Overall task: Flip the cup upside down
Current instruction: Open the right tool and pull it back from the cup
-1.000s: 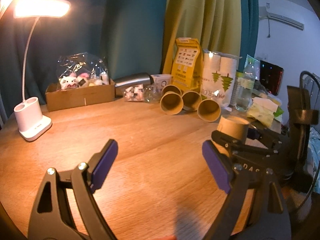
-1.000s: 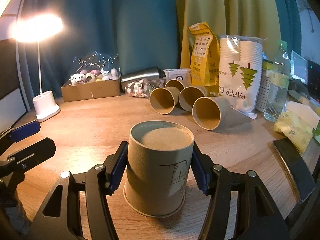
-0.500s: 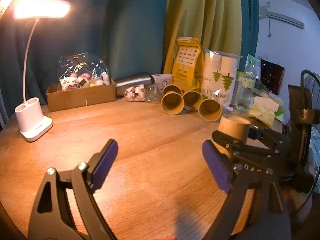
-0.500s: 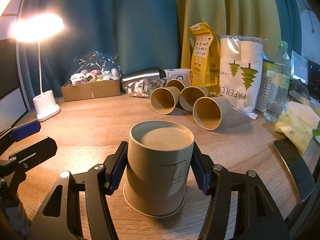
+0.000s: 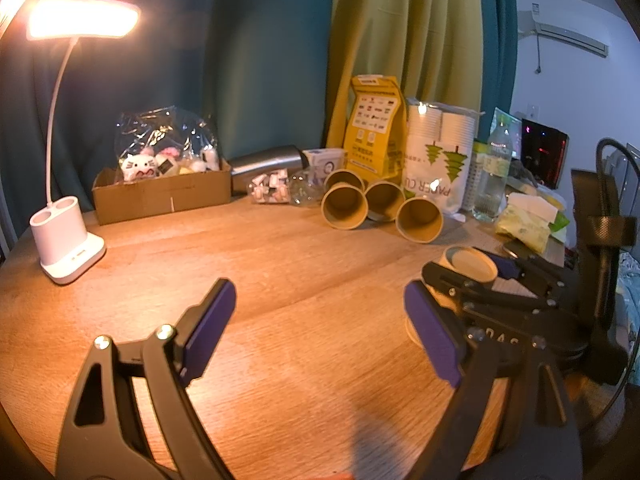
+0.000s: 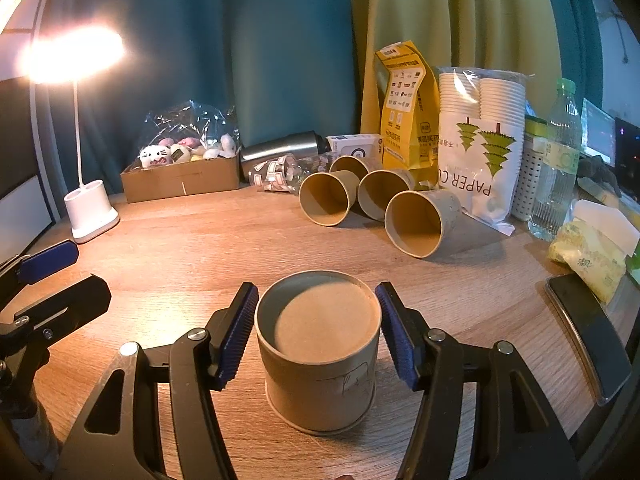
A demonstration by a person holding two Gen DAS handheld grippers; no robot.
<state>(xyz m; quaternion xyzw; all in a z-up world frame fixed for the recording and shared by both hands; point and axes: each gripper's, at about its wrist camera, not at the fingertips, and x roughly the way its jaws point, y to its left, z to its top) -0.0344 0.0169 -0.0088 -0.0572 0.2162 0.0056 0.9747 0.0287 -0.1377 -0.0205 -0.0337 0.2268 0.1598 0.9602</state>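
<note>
A brown paper cup (image 6: 320, 354) stands upside down on the wooden table (image 6: 192, 248), base up, rim on the wood. My right gripper (image 6: 318, 332) is around it with its blue pads a little off the cup's sides, so it is open. The cup also shows in the left wrist view (image 5: 471, 264), behind the right gripper's frame. My left gripper (image 5: 320, 332) is open and empty, low over the table to the left of the cup.
Three paper cups (image 6: 418, 222) lie on their sides at the back. Behind them are a paper-cup pack (image 6: 480, 140), a yellow bag (image 6: 404, 108), a water bottle (image 6: 558, 168) and a cardboard box (image 6: 180, 178). A lamp (image 6: 90, 212) stands left. A phone (image 6: 588, 320) lies right.
The right gripper's jaws have opened off the cup, which now stands on the table. The right gripper has risen slightly. The left gripper has barely moved.
</note>
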